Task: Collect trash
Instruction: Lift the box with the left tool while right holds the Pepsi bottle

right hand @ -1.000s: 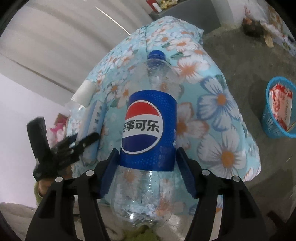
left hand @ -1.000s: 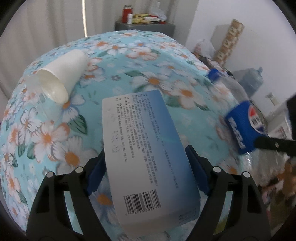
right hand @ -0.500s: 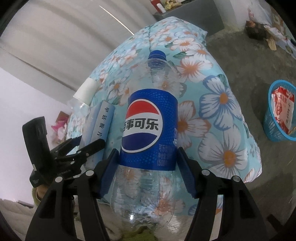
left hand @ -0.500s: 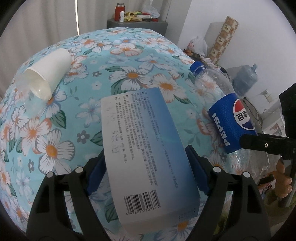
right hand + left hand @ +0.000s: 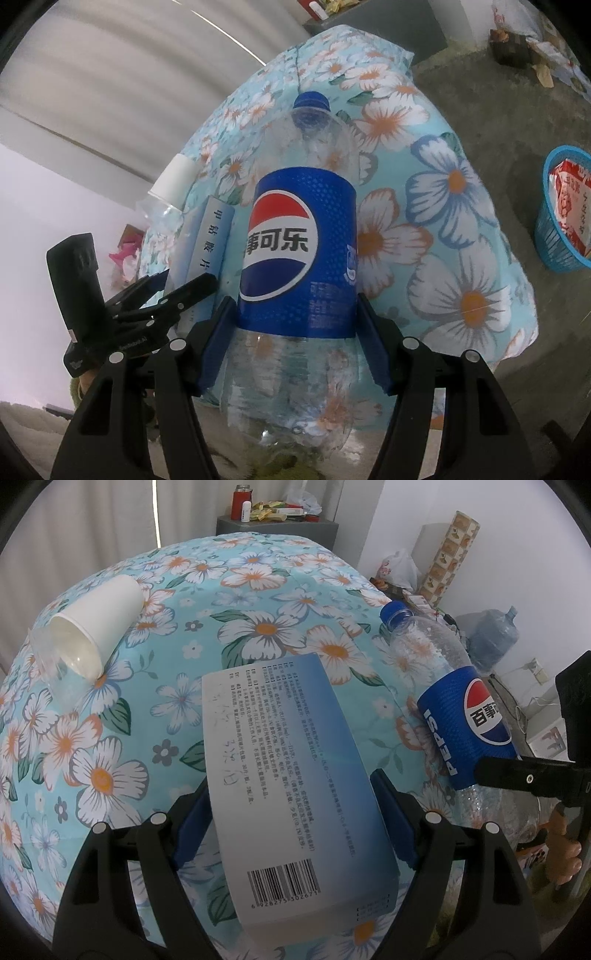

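My left gripper [image 5: 291, 812] is shut on a white and blue cardboard box [image 5: 288, 760] with a barcode, held over the flowered tablecloth [image 5: 258, 590]. My right gripper [image 5: 295, 332] is shut on an empty Pepsi bottle [image 5: 299, 243] with a blue cap, its pads on the blue label. The bottle [image 5: 465, 723] also shows at the right of the left wrist view. In the right wrist view the box [image 5: 212, 236] and the left gripper [image 5: 177, 291] are at the left. A white paper cup [image 5: 96, 627] lies on its side on the cloth at the far left.
A clear plastic cup [image 5: 55, 672] lies at the paper cup's mouth. A blue basket [image 5: 561, 221] with a red and white wrapper stands on the concrete floor to the right of the table. A grey cabinet [image 5: 277, 526] stands behind the table, a water jug [image 5: 491, 635] by the wall.
In the left wrist view the Pepsi bottle has come further in from the right edge. Both grippers keep their hold on the box and the bottle.
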Motion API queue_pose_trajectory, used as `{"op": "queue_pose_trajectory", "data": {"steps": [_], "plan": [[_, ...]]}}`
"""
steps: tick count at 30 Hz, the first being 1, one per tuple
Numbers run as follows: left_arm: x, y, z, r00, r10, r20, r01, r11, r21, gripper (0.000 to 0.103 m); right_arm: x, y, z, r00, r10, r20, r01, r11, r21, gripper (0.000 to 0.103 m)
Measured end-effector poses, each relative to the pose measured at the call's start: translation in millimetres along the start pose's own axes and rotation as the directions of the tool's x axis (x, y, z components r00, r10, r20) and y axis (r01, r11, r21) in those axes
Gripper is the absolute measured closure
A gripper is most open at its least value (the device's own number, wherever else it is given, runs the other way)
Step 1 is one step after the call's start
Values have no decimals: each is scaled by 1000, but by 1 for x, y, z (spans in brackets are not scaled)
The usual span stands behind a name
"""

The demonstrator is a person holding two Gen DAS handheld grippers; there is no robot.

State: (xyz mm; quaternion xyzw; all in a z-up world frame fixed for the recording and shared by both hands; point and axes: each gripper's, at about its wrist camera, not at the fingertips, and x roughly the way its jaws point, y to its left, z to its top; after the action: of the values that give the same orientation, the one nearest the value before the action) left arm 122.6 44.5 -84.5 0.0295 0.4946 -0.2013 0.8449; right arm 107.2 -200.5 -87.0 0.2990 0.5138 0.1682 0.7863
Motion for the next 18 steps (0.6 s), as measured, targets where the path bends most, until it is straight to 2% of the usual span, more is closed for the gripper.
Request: {"op": "queue_pose_trajectory", "data": {"steps": [5,12,18], "plan": [[0,0,0,1000,-1,-1,1,1000,0,26,1,5,-1,1000,-12,-10,12,1000,-29,40],[0,-1,0,1000,-1,0,1,1000,-1,26,-13,8,2,993,-111,-28,106,985,-135,41],[0,0,0,1000,-1,-1,1,1000,0,26,-15,1,1,992,-122,-30,118,986,-121,41]]}}
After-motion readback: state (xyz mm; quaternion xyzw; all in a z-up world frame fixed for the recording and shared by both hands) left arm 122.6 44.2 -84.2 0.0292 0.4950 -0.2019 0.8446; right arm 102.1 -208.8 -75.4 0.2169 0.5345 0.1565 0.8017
